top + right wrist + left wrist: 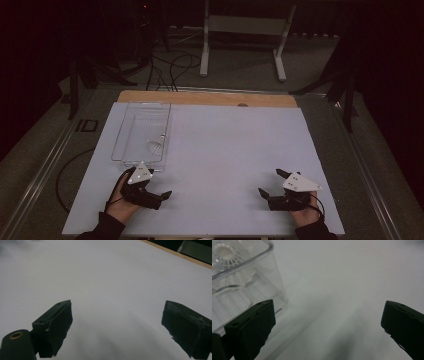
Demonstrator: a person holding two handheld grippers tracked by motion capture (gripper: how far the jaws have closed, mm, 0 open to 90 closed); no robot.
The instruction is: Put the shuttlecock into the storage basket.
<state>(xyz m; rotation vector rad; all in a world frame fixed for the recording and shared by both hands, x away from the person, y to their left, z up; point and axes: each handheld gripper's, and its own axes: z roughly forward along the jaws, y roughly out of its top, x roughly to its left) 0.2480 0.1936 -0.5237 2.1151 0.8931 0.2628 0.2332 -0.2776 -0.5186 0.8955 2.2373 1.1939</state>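
Left tongs [159, 189]: held low at the near left of the bench [225, 150], jaws spread wide with nothing between them; in the left gripper view [328, 322] bare white surface lay in the gap.

Right tongs [272, 182]: held low at the near right, well apart from the left pair, jaws likewise spread and empty; in the right gripper view [117, 325] white bench surface lay in the gap.

Clear plastic tray [142, 132]: stood on the left half of the bench, just beyond the left tongs; in the left gripper view its near corner [274, 285] sat just beside the left-hand jaw, outside the gap.

Shuttlecock [156, 145]: white, lay inside the tray toward its near right part; in the left gripper view [227, 255] seen through the clear wall, beyond the jaws.
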